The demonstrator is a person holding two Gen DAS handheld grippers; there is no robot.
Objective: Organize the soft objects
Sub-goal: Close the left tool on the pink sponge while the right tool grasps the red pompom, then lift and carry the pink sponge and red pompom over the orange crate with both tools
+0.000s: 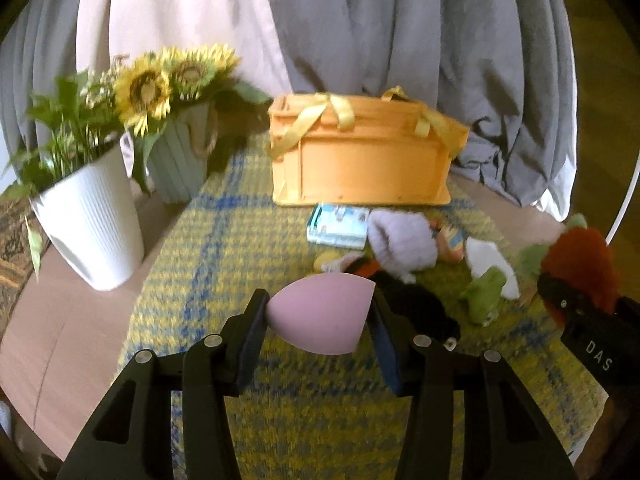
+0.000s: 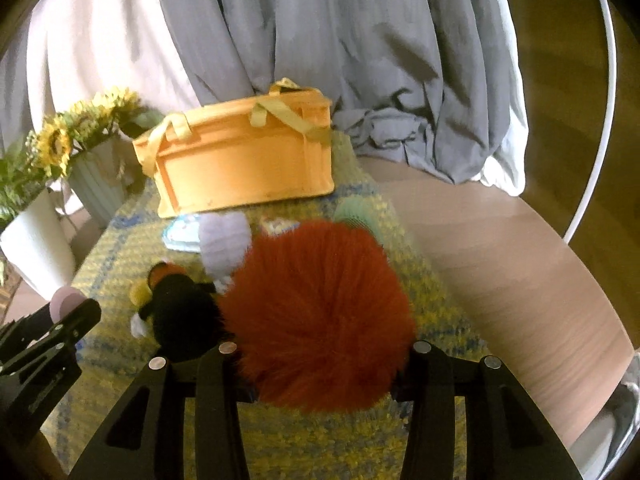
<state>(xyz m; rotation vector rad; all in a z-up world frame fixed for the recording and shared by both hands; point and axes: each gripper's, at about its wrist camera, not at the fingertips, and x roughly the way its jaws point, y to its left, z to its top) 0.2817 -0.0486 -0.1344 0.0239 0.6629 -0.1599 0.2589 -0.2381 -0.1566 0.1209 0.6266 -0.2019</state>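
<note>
Two hand-held grippers are each carrying one soft object above a yellow-and-blue woven mat (image 1: 224, 248) on a round wooden table (image 1: 60, 320).

Left wrist view: the left gripper (image 1: 320, 320) is holding a pink teardrop-shaped foam sponge (image 1: 320, 312), its jaws standing partly closed with the pads pressing on the sponge's two sides. The sponge's long axis is lying across the jaws, its pointed end toward the right-hand finger.

Right wrist view: the right gripper (image 2: 324, 364) is holding a rust-red fluffy pompom (image 2: 320, 304) that is filling the gap between its partly closed jaws and hiding the fingertips; the fur is bulging well past both fingers.

The orange rectangular plastic basket with yellow ribbon handles (image 1: 360, 152) is standing at the far end of the mat, ahead of both grippers and well apart from them, its long side facing them and its open top above the level of the soft objects on the mat. Judged from the two views, the basket is lying almost straight ahead of the left gripper and slightly to the left of the right one, so neither is clearly nearer.

Still lying on the mat between grippers and basket are a black plush toy (image 2: 180, 312), a lilac knitted item (image 1: 400, 240) and a green plush piece (image 1: 484, 292).
</note>
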